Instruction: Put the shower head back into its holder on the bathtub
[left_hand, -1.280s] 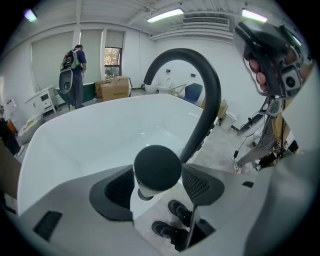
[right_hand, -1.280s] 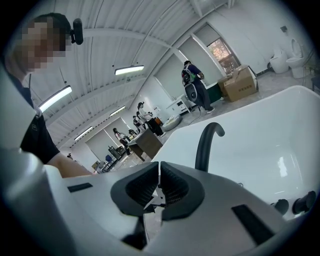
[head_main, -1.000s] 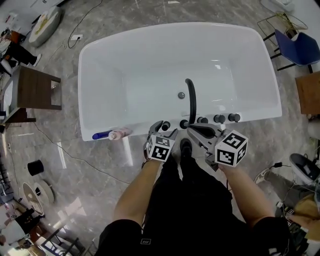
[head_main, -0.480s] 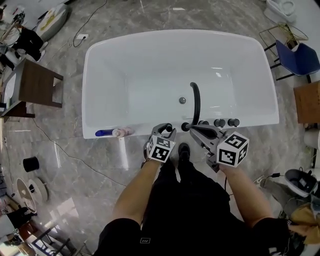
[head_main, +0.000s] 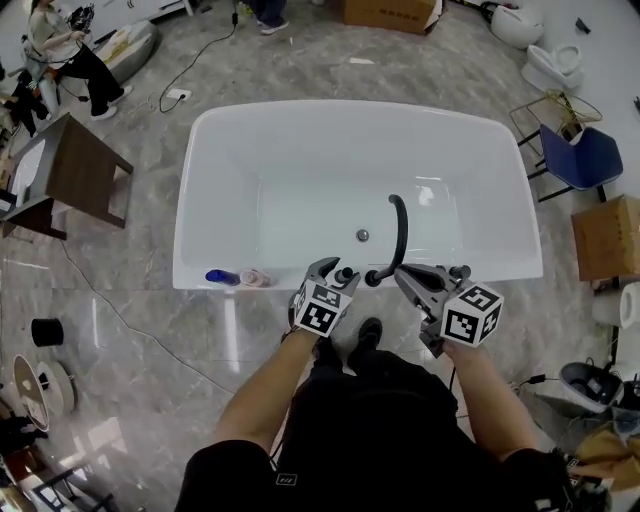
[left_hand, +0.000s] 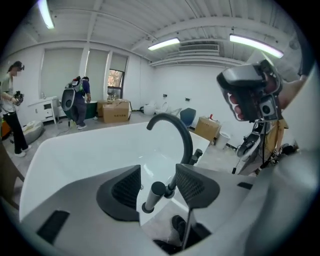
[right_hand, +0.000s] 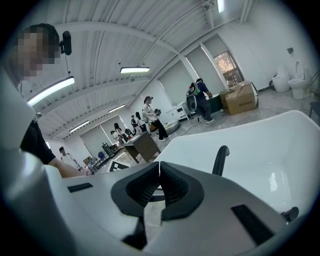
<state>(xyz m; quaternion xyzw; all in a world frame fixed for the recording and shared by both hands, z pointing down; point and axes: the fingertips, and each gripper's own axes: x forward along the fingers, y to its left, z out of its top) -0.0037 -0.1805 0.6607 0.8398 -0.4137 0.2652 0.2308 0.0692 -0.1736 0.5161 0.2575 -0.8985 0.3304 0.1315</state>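
The shower head (left_hand: 152, 196), a slim grey stick with a dark end, stands tilted on the near rim of the bathtub (head_main: 350, 110), just left of the black curved faucet (head_main: 398, 235). It appears to sit in its holder there, though the fitting itself is too small to make out. In the head view it shows only as a small dark knob (head_main: 345, 273).

The left gripper (head_main: 338, 268) hangs right over it. The left gripper view shows its jaws spread and opening, with the shower head between them and neither pad pressing on it. The right gripper (head_main: 400, 272) is just on the other side of the faucet base, with its jaws pressed together on nothing.

A row of dark knobs (head_main: 455, 272) runs along the rim to the right of the faucet. The drain (head_main: 362, 236) lies in the tub floor near the spout. Further left on the same rim lie a blue bottle (head_main: 220, 277) and a pink bottle (head_main: 255, 278), touching end to end. A wooden table (head_main: 85, 170) stands well off to the left of the tub, and a blue chair (head_main: 580, 157) off to the right.
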